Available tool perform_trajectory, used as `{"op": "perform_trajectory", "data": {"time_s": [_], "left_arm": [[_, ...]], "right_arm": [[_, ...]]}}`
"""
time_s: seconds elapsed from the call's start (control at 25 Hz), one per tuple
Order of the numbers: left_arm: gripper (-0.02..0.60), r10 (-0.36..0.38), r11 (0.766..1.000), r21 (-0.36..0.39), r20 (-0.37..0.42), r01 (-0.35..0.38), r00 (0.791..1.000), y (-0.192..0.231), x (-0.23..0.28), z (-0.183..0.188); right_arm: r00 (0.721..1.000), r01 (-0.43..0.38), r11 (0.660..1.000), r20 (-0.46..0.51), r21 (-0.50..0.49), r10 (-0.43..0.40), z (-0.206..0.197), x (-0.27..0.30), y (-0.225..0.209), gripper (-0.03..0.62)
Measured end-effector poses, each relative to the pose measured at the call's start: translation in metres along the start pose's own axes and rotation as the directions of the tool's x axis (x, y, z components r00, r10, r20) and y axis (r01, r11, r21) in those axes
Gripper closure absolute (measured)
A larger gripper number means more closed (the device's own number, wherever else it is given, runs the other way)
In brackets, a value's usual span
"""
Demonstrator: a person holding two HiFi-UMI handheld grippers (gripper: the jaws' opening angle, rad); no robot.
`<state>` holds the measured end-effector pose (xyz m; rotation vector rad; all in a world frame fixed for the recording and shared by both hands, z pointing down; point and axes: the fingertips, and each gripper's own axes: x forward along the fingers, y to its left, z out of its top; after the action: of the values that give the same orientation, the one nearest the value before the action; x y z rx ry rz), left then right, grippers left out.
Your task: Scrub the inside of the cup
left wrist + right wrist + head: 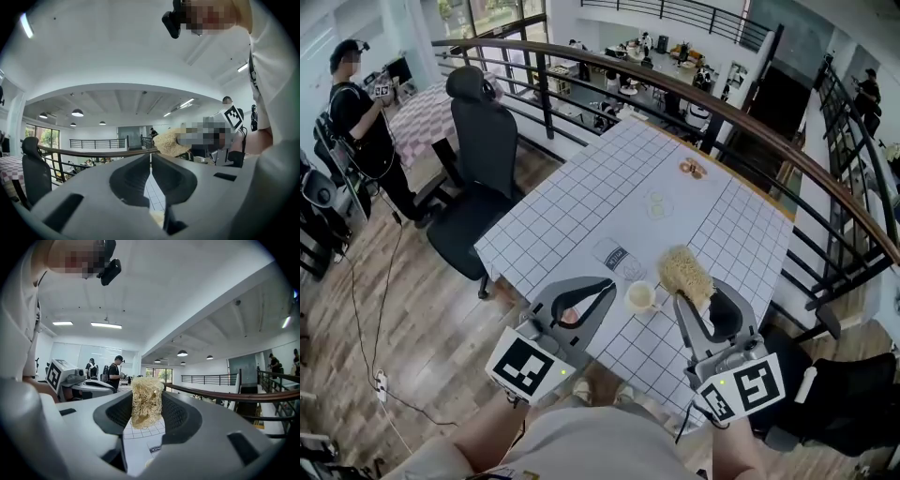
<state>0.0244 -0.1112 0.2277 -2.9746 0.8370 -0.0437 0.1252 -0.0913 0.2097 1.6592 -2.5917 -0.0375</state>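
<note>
A small cream cup (640,297) stands on the white gridded table (609,187) near its front edge. My left gripper (609,284) lies just left of the cup, its tips short of the rim; its jaws are shut with only a thin slit and nothing between them (150,160). My right gripper (693,298) sits just right of the cup, shut on a straw-coloured loofah scrubber (685,271) that sticks up beyond the jaws. In the right gripper view the scrubber (146,401) stands upright, pinched between the ribbed pads, with the gripper (146,416) above the table.
A clear plastic packet (617,255) lies just behind the cup. Farther back are a clear round lid (657,204) and small brown items (692,169). A black office chair (483,159) stands left of the table, a railing (722,112) runs behind it, and a person (356,103) stands far left.
</note>
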Motion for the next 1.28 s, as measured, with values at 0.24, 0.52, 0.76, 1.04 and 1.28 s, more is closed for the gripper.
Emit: {"op": "perform_trajectory", "data": {"time_s": [0.24,0.52,0.76,1.04,1.28], "left_arm": [[0.568,-0.018,1.000,0.017,0.033,0.017,0.999,-0.016,-0.007,-0.001],[0.568,-0.035,0.999,0.035,0.033,0.033,0.999,-0.029,-0.013,-0.014],[0.568,-0.038,0.999,0.033,0.021,0.037,0.999,-0.036,-0.014,-0.025],[0.568,-0.060,0.998,0.033,0.010,0.060,0.998,-0.040,-0.010,-0.028],[0.569,-0.060,0.997,0.054,0.005,0.059,0.998,-0.045,-0.010,-0.028]], "right_arm": [[0.999,0.034,0.999,0.033,-0.003,-0.034,-0.002,-0.016,-0.002,0.425],[0.997,0.046,0.999,0.060,0.012,-0.047,-0.012,-0.026,0.012,0.425],[0.999,0.032,0.999,0.023,0.002,-0.032,-0.030,-0.027,0.022,0.425],[0.999,0.037,0.999,0.015,-0.026,-0.037,-0.031,-0.028,0.017,0.425],[0.999,0.042,0.999,0.002,-0.013,-0.042,-0.036,-0.030,0.015,0.427]]}}
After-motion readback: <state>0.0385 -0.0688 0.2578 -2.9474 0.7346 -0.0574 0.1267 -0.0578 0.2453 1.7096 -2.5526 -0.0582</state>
